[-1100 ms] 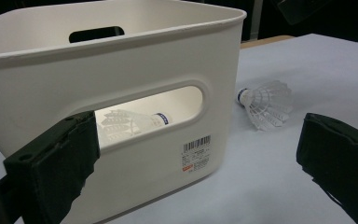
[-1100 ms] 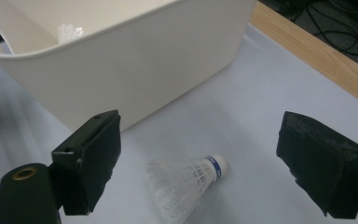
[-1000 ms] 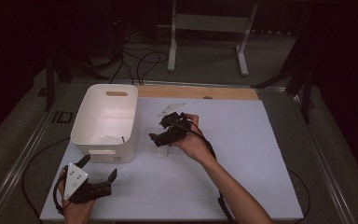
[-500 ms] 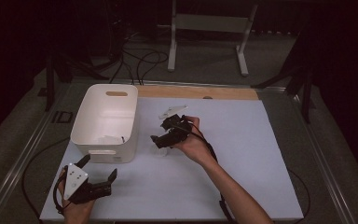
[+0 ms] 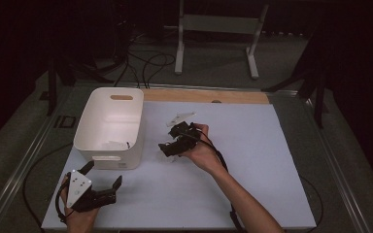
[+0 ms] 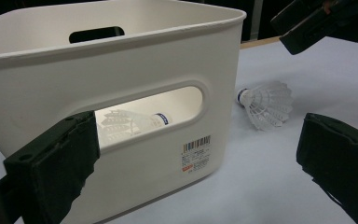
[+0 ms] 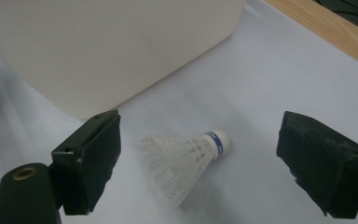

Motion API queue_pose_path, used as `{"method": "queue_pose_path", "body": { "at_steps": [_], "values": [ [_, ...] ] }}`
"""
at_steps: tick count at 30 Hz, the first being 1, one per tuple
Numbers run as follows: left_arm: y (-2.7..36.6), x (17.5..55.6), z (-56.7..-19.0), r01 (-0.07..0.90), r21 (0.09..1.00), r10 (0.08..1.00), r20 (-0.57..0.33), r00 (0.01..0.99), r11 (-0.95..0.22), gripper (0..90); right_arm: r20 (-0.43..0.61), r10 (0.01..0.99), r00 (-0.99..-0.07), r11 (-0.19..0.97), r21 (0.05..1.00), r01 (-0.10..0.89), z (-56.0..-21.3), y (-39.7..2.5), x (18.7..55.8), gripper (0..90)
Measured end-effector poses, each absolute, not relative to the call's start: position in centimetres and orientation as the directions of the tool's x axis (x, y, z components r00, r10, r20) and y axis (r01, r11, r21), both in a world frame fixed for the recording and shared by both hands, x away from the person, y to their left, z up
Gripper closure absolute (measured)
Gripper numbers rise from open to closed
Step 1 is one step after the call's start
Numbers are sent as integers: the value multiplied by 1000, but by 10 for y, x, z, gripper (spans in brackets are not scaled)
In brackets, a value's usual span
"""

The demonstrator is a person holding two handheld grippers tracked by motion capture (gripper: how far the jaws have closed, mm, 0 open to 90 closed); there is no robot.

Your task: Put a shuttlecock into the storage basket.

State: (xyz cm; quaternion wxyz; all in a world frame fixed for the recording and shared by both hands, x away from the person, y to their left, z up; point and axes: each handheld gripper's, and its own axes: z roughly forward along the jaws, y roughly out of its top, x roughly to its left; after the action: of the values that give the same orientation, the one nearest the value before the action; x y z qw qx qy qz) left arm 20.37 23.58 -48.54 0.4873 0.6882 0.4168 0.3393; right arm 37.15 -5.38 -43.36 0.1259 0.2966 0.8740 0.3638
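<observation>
A white shuttlecock [image 7: 182,158] with a blue-banded cork lies on its side on the white table top. My right gripper [image 7: 200,154] is open, one jaw on either side of the shuttlecock and not touching it. From above, the right gripper [image 5: 172,145] hovers just right of the white bin [image 5: 97,116]. The left gripper [image 5: 102,175] is open near the table's front left corner. Its camera faces the bin's near wall [image 6: 168,60] and the same shuttlecock [image 6: 265,105] beyond. Another shuttlecock [image 6: 130,122] lies inside the bin, seen through the handle slot.
A pale feathered object [image 5: 180,118] lies on the table behind the right hand. A wooden strip [image 5: 209,96] runs along the table's far edge. Cables trail from both grippers. Metal stand legs [image 5: 216,43] stand on the floor beyond.
The right gripper has dropped a little and shifted slightly toward the bin's front corner, over the shuttlecock. The left gripper has stayed put.
</observation>
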Motion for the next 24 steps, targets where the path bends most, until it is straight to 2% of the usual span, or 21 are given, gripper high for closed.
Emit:
{"method": "queue_pose_path", "body": {
  "at_steps": [24],
  "values": [
    [236, 204, -485, 243, 954, 904, 59, 423, -176, 0, -15, 626, -780, 586, 669, 458, -455, -57, 374, 138]
  ]
}}
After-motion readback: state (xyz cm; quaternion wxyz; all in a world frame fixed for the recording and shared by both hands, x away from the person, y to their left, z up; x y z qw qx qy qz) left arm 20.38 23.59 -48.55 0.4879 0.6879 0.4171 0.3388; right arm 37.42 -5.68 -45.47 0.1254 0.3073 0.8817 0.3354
